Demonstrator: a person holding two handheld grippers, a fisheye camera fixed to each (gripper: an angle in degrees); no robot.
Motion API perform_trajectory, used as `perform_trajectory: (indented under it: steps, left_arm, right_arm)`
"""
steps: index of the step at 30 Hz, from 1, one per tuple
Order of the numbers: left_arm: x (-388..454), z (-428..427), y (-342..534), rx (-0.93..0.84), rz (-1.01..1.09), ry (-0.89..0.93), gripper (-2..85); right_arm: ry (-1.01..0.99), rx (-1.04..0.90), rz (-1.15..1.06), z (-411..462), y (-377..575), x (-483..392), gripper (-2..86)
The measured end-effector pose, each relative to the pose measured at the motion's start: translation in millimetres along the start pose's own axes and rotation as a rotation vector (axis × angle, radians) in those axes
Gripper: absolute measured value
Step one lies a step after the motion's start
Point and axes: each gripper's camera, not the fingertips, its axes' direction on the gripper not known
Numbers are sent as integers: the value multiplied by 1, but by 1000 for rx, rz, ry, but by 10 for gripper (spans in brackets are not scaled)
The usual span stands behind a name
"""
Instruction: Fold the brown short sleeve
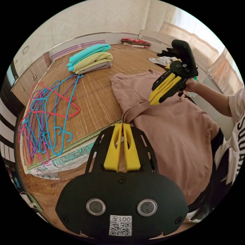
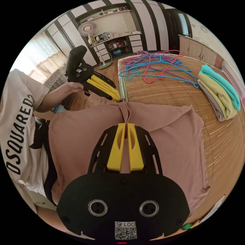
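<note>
the fold of the brown short sleeve (image 1: 176,127) looks barely begun. the shirt lies partly on the bamboo mat (image 1: 102,84) of what seems to be a bed and partly hangs over its near edge toward the person. it is mostly spread out, with one sleeve (image 1: 118,80) flat on the mat, and no finished crease can be seen.

in the left gripper view the left gripper (image 1: 122,125) has its yellow jaws together, clamped on a bunched edge of the fabric. the right gripper (image 1: 152,100) comes in from the person's hand (image 1: 191,85), and its jaws are pressed together on the same edge a little further along. the right gripper view agrees: the right gripper (image 2: 126,124) pinches a ridge of cloth, and the left gripper (image 2: 119,98) bites the far end of that ridge.

my reading is that both ends of an edge are gripped and it is ready to be carried over. the whole fold and the smoothing are left to do.

the lower part of the shirt is hidden behind the gripper bodies and the person's white t-shirt (image 2: 20,122). i cannot tell whether the gripped edge is hem or shoulder. the second sleeve is hard to make out.

beside it sit a stack of folded clothes (image 1: 89,58) and a heap of coloured hangers (image 1: 46,114).
</note>
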Motion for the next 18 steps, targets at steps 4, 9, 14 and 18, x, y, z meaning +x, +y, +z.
perform_trajectory:
  steps: [4, 9, 14, 18]
  left_arm:
    - [4, -2, 13, 6, 20, 34, -8]
    - [16, 7, 18, -34, 17, -32, 7]
    - [21, 15, 14, -109, 12, -147, 44]
    - [33, 15, 11, -70, 105, -88, 57]
  right_arm:
    - [3, -48, -33, -2, 14, -13, 8]
    - [5, -110, -49, 1, 28, -23, 12]
    - [57, -54, -26, -5, 36, -30, 29]
    - [26, -20, -30, 1, 32, -35, 66]
